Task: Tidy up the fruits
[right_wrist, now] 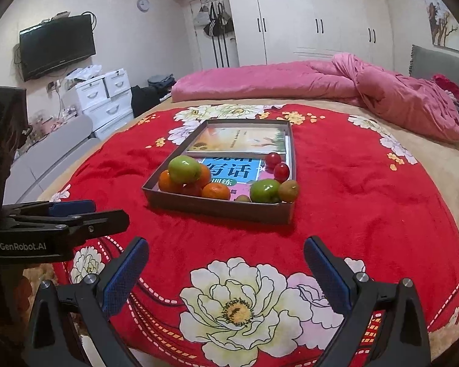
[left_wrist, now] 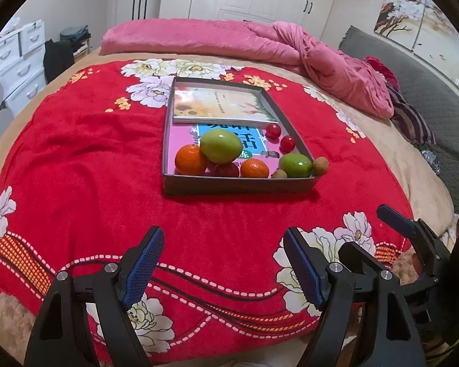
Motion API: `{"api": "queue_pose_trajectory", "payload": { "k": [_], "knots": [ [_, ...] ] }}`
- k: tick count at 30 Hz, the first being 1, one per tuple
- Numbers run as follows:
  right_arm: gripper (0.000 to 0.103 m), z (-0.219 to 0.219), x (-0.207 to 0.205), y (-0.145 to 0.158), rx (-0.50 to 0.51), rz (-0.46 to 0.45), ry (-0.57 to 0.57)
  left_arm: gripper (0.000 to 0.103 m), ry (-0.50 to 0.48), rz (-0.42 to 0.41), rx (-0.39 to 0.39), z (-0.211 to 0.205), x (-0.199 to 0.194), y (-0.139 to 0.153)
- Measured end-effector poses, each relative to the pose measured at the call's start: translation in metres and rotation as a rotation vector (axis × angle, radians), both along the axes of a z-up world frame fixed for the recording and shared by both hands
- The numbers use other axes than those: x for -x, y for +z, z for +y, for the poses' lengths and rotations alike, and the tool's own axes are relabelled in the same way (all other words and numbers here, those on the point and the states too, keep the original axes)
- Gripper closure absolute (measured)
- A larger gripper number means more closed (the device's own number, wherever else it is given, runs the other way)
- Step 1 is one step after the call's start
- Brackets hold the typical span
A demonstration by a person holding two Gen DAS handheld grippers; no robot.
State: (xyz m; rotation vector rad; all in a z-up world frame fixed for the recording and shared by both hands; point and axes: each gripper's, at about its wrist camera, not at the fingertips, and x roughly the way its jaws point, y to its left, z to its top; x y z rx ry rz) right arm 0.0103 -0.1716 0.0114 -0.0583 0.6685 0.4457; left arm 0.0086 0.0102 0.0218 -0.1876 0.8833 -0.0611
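A grey shallow box [left_wrist: 235, 185] [right_wrist: 217, 206] sits on the red floral blanket. Its near end holds a large green apple [left_wrist: 221, 146] [right_wrist: 184, 169] resting on oranges [left_wrist: 190, 159] [right_wrist: 216, 191], a smaller green apple [left_wrist: 295, 165] [right_wrist: 264, 190], two cherry tomatoes [left_wrist: 273, 131] [right_wrist: 281, 172] and small brown kiwis [left_wrist: 320, 166] [right_wrist: 288, 190]. One kiwi lies at the box's right corner. My left gripper [left_wrist: 223, 263] is open and empty, well short of the box. My right gripper [right_wrist: 226, 272] is open and empty, also short of it.
Two books [left_wrist: 220, 105] [right_wrist: 244, 140] lie in the box under and behind the fruit. A pink quilt [left_wrist: 260, 42] is heaped at the far side of the bed. White drawers [right_wrist: 107, 98] and a TV [right_wrist: 56, 46] stand at the left wall.
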Motion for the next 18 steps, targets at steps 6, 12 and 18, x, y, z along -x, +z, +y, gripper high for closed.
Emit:
{"api": "queue_pose_trajectory", "payload": {
  "k": [6,12,18],
  "knots": [
    [0.001,-0.0021,-0.0008,-0.0003,-0.005,0.003,-0.011,0.022,-0.003,-0.005,-0.004,-0.0005,0.0008,0.0008],
    [0.001,-0.0030,-0.0010,-0.0005,0.000,0.001,-0.007,0.022,0.001,-0.010,-0.011,-0.0007,0.0009,0.0019],
    [0.001,-0.0030,-0.0020,-0.0009,0.000,0.005,-0.007,0.022,0.010,-0.007,-0.014,0.0008,0.0007,0.0029]
  ]
}}
